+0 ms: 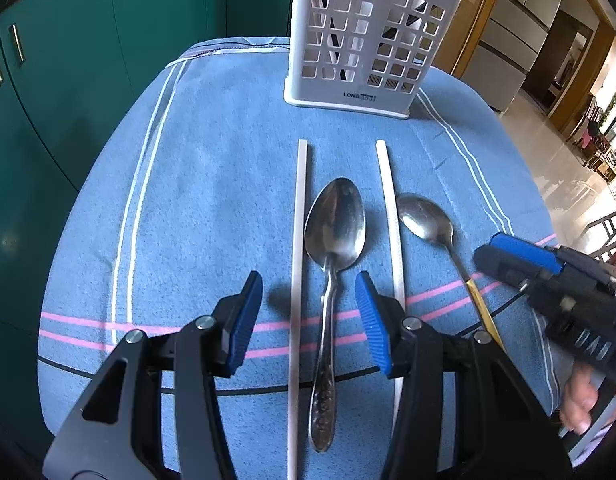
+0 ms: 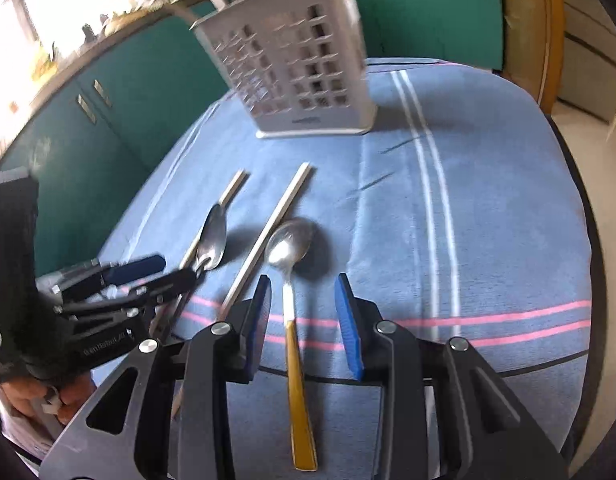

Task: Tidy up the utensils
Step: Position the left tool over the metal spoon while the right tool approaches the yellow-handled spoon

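Worktop edge: the blue cloth (image 1: 195, 200) covers the worktop; its left side drops off by green cupboards (image 1: 67, 80), with wide bare cloth there.
Left claw (image 1: 309, 312): low over the cloth, pointing at the white basket (image 1: 368, 36), spread wide, holding nothing.
Silver spoon (image 1: 334, 264): lies flat between two white chopsticks (image 1: 299, 280); its neck sits between the left claw's fingers.
Right claw (image 2: 303, 318): spread wide, empty, low over the cloth.
Gold-handled spoon (image 2: 295, 344): flat, its handle between the right claw's fingers.
Right edge: striped cloth, then floor.
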Available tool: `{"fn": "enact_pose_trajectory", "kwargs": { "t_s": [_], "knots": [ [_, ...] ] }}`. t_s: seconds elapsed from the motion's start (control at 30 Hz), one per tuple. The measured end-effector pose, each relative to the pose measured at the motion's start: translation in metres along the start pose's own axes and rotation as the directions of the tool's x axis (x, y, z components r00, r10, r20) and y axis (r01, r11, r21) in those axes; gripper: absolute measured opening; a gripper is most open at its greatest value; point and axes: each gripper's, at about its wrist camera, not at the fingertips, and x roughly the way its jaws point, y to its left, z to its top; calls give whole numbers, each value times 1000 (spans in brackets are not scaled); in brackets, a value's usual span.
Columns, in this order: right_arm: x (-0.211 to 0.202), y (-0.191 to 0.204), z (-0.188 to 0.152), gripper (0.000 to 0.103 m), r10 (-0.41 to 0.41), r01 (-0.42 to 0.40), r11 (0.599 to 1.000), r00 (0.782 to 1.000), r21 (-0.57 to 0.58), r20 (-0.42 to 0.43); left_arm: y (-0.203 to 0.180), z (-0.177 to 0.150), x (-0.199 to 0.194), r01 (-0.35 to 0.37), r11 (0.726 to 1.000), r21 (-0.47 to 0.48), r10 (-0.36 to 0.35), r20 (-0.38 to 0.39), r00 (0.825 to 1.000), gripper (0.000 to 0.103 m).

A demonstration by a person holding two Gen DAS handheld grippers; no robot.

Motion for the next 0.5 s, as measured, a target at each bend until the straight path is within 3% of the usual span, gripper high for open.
{"fn": "enact_pose_trajectory", "kwargs": {
  "t_s": [0.1, 0.2, 0.5],
  "knots": [
    [10, 12, -5, 34, -28, 27, 998, 999, -51, -24, -1, -1, 1, 1, 1000, 4, -1, -3, 1000, 49],
    [16, 15, -7, 34, -126, 123, 989, 992, -78, -29, -2, -1, 0, 1, 1000, 6, -1, -3, 1000, 50],
    [-4, -44, -4, 34, -138, 135, 983, 990, 122, 18, -3, 0, -1, 1, 1000, 8, -1, -1, 1000, 52]
  ]
}}
